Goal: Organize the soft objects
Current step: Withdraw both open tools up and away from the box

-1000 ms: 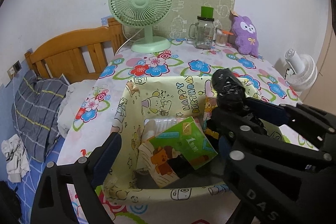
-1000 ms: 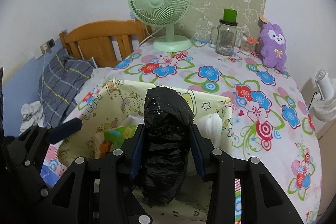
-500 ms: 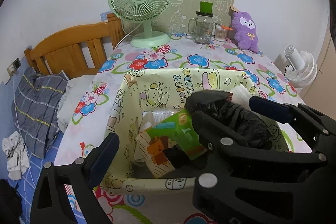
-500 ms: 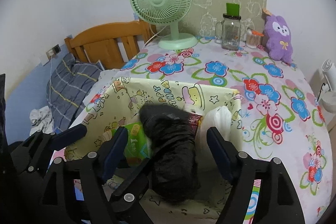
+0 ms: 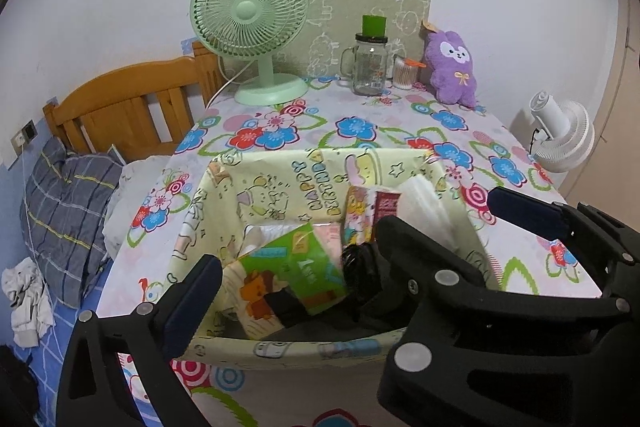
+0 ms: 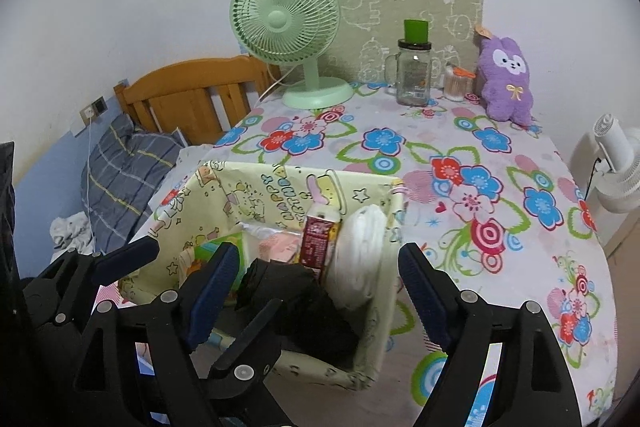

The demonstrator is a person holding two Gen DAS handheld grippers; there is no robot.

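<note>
Nearest the cameras, the right gripper (image 6: pixel 316 275) stands with its jaws spread wide and grasping nothing, poised over the near end of a pale-yellow fabric basket (image 6: pixel 280 187). Left gripper (image 5: pixel 352 239) likewise released, its blue-padded fingers (image 5: pixel 192 287) set wide apart on either side of the same basket (image 5: pixel 280 183). Black plastic bundle (image 6: pixel 296 303) lying inside the basket at its near end, free of both grippers; seen partly hidden behind the right gripper in the left view (image 5: pixel 360 267). Beside it, a green illustrated packet (image 5: pixel 288 271) leans tilted against the other contents. Behind the bundle stand a red-and-white carton (image 6: pixel 318 239) and a white folded wad (image 6: pixel 362 255), the wad touching the basket's right wall. Basket resting on a tabletop covered by a floral cloth (image 6: pixel 460 187). Farther back, near the wall: green desk fan (image 6: pixel 286 27), glass mug-jar with green cap (image 6: pixel 414 67), and purple plush toy (image 6: pixel 506 79). Beyond the tabletop's left edge, a wooden headboard (image 6: pixel 192 95) and a plaid pillow (image 6: pixel 124 171).
</note>
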